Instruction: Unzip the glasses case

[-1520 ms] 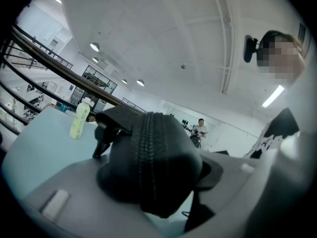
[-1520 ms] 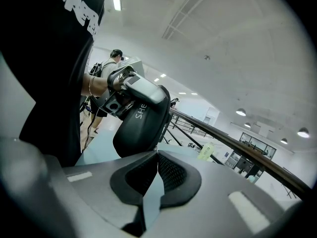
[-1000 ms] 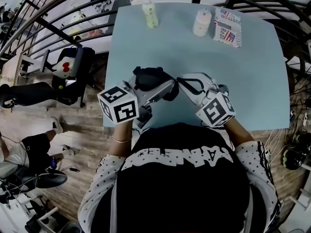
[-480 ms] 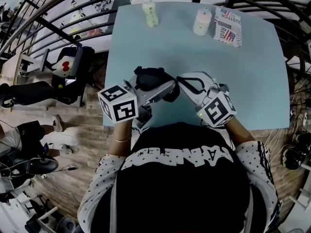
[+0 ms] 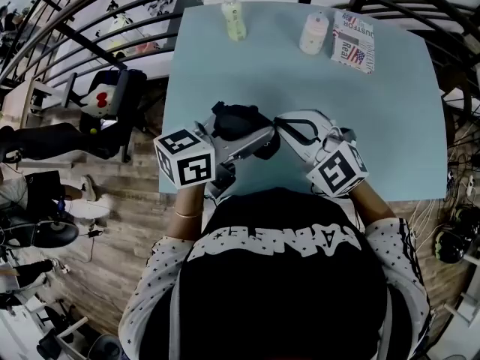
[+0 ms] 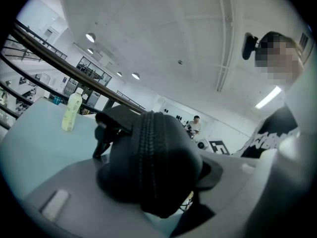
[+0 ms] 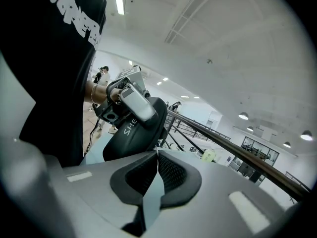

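a person (image 5: 34,186) down on the wooden floor has walked a bit to the left; both tools and the glasses case (image 5: 238,118) have stayed put.
the black glasses case is up off the blue table (image 5: 375,111), near the table's front edge and close to the person's chest. the left gripper (image 5: 255,139) is squeezed onto the case from both sides, and in the left gripper view the zipper (image 6: 147,148) runs down the middle of the case and looks closed there. the right gripper (image 7: 157,155) has its tips pressed together, right up against the end of the case. i cannot tell if it is pinching the zipper tab. at the far edge of the table stand a small bottle (image 5: 234,21), a white jar (image 5: 313,34) and a box (image 5: 352,41), well away from the case.
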`<act>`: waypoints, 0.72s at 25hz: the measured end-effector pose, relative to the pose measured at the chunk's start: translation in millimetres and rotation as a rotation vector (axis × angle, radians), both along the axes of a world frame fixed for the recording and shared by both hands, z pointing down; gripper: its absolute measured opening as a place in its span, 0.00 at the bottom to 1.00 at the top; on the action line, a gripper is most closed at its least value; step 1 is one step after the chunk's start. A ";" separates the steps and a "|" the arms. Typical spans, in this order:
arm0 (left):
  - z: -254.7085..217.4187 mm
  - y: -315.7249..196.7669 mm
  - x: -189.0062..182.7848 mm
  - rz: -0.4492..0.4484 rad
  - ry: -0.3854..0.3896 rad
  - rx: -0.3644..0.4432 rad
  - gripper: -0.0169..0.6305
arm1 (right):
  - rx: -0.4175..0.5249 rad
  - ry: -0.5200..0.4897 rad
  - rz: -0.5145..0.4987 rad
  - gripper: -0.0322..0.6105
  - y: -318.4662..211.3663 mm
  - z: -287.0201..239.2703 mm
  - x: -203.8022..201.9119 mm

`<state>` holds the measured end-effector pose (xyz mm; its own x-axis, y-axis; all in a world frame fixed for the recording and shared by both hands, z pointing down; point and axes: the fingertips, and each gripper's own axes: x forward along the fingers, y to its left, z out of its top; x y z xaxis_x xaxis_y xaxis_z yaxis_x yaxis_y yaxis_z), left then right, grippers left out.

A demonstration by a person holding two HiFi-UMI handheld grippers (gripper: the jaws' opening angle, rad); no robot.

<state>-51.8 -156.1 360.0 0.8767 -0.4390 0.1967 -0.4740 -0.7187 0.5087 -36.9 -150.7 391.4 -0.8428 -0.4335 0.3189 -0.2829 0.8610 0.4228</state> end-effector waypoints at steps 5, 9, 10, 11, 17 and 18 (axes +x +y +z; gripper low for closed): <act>0.4 2.5 1.8 0.020 0.001 -0.004 0.03 | 0.024 0.003 -0.014 0.07 0.7 -5.2 -1.9; 1.5 3.1 3.6 0.025 0.004 -0.010 0.03 | 0.026 0.002 -0.018 0.07 0.1 -7.2 -1.9; 1.6 2.8 3.8 0.026 0.006 -0.012 0.03 | 0.025 0.000 -0.019 0.07 -0.3 -7.4 -1.8; 1.8 2.6 4.3 0.028 0.006 -0.013 0.03 | 0.025 0.000 -0.020 0.07 -0.8 -7.8 -1.7; 5.4 6.4 8.5 0.048 0.001 -0.021 0.03 | 0.040 -0.002 -0.036 0.07 0.5 -10.5 -2.3; 6.2 6.9 8.5 0.051 0.001 -0.022 0.03 | 0.043 -0.001 -0.039 0.07 0.5 -10.8 -3.0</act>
<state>-43.3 -149.2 366.2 0.8979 -0.3896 0.2051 -0.4369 -0.7304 0.5251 -39.9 -150.1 380.7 -0.8595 -0.4136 0.3002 -0.2497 0.8523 0.4596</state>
